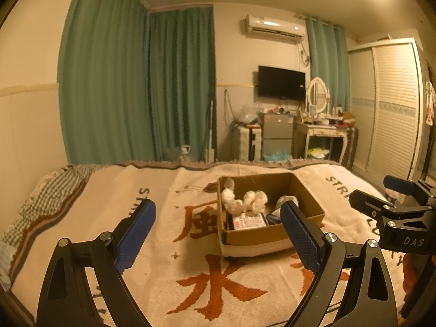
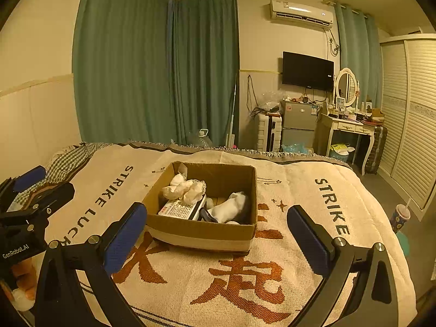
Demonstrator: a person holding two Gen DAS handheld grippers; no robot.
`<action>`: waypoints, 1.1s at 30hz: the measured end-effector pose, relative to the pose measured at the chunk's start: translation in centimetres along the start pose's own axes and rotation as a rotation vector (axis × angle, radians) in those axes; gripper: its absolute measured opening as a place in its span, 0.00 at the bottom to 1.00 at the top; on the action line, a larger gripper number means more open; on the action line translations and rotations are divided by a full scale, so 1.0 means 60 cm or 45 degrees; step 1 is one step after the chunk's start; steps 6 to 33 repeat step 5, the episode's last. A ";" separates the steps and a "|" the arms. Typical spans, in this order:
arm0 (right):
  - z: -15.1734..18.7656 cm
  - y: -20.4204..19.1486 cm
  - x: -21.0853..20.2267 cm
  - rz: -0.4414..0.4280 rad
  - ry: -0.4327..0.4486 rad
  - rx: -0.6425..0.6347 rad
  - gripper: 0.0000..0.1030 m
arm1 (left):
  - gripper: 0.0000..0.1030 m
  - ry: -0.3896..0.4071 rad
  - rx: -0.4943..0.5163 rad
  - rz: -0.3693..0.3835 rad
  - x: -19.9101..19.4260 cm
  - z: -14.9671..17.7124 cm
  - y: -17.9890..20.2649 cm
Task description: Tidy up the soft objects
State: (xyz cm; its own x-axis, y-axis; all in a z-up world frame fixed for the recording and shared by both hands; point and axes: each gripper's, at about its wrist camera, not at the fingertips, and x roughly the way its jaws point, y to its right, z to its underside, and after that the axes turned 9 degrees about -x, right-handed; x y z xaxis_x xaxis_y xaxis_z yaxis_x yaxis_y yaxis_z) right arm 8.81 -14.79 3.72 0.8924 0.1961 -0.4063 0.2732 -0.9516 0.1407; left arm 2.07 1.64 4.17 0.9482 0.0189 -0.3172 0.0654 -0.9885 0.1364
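An open cardboard box [image 1: 308, 190] [image 2: 201, 230] sits on the bed blanket. Inside lie bunched white socks [image 1: 245, 200] [image 2: 185, 188], a larger white sock [image 2: 229, 209] [image 1: 286, 200] and a flat printed package [image 1: 250, 222] [image 2: 181, 209]. My left gripper [image 1: 218, 234] is open and empty, held above the blanket just in front of the box. My right gripper [image 2: 218, 237] is open and empty, also in front of the box. The right gripper shows at the right edge of the left wrist view [image 1: 392, 199]. The left gripper shows at the left edge of the right wrist view [image 2: 35, 190].
The cream blanket [image 2: 299, 190] with orange characters covers the bed. A checked pillow [image 1: 57, 188] lies at the far left. Beyond the bed stand green curtains [image 2: 152, 68], a suitcase, a small fridge [image 2: 298, 125], a dressing table [image 2: 351, 128] and a wardrobe. A cup [image 2: 399, 216] stands on the floor at right.
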 end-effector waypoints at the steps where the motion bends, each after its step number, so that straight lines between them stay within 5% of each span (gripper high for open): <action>1: 0.001 0.000 -0.001 0.000 0.000 0.001 1.00 | 0.91 -0.001 -0.001 0.000 0.000 0.000 0.000; 33: 0.002 0.000 -0.001 0.000 -0.004 0.003 1.00 | 0.91 -0.004 -0.003 -0.003 0.000 0.000 0.000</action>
